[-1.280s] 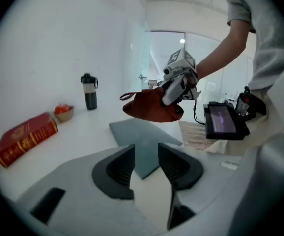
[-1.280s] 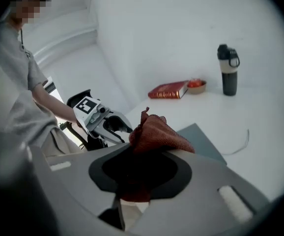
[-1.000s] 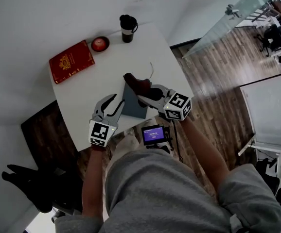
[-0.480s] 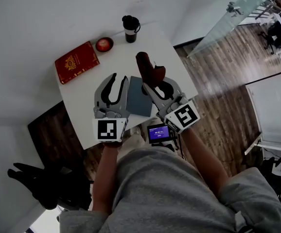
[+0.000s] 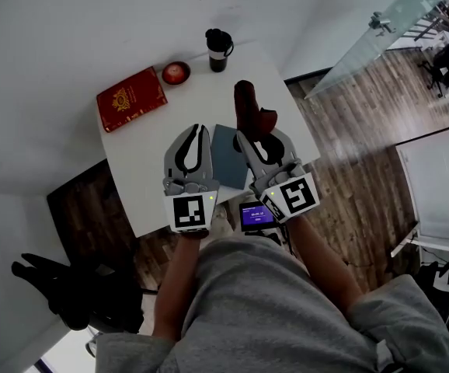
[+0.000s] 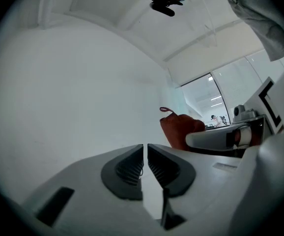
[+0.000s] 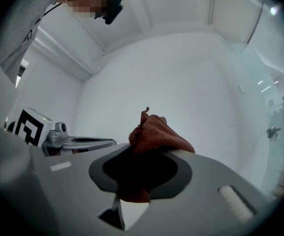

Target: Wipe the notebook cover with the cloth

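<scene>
Notebook (image 5: 226, 162) near table (image 5: 143, 173) edge, cloth (image 5: 249, 113) clamped in right hand-held gripper (image 5: 259, 137), left hand-held gripper (image 6: 145, 149) just closed (empty)

Cloth (image 5: 252, 113): reddish-brown, soft weave, bunched into upright wad. Pinched low down between jaws of right tool (image 5: 254, 140), most of it sticking out past tips, small tail hanging below pads. Held clear above table (image 5: 151, 165).

Notebook (image 5: 226, 155): slate-blue cover, closed, flat on white table near front edge, right side hidden behind right tool. Cloth apart from cover.
</scene>
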A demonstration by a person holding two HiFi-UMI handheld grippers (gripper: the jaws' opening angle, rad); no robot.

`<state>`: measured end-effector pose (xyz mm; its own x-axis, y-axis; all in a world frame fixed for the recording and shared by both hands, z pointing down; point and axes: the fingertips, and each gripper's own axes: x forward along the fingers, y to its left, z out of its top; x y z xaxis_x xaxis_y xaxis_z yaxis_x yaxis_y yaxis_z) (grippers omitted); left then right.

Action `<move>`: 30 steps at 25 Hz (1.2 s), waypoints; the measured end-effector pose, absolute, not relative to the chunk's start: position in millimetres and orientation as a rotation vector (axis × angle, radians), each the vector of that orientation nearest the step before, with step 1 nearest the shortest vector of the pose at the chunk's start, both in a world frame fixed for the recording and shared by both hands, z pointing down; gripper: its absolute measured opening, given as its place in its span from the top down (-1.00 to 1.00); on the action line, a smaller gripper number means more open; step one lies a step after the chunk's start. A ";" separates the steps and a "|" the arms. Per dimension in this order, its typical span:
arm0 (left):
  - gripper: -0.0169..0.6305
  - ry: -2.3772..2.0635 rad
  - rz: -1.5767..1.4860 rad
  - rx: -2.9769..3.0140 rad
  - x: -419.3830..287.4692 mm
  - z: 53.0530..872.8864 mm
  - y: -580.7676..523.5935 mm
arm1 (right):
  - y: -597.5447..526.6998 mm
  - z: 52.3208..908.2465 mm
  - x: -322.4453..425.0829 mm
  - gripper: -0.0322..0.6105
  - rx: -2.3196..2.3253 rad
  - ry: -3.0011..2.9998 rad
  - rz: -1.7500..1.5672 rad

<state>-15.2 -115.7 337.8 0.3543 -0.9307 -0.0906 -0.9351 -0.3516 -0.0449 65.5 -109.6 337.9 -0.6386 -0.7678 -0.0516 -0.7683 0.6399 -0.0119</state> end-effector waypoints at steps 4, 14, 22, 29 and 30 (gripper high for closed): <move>0.96 1.760 0.045 -2.504 -15.2 343.7 -117.4 | -110.6 341.8 65.2 0.59 -1.331 2.792 0.006; 0.95 1.771 -0.005 -2.510 -17.6 352.7 -117.7 | -111.1 343.0 65.4 0.59 -1.384 2.798 0.063; 0.95 1.763 -0.036 -2.521 -20.0 356.6 -114.7 | -113.7 345.1 65.9 0.60 -1.427 2.794 0.106; 0.95 1.747 -0.018 -2.536 -18.6 356.9 -113.6 | -114.1 348.0 68.4 0.60 -1.469 2.797 0.126; 0.95 1.746 -0.019 -2.537 -18.9 356.8 -113.4 | -113.8 348.5 68.3 0.60 -1.472 2.800 0.126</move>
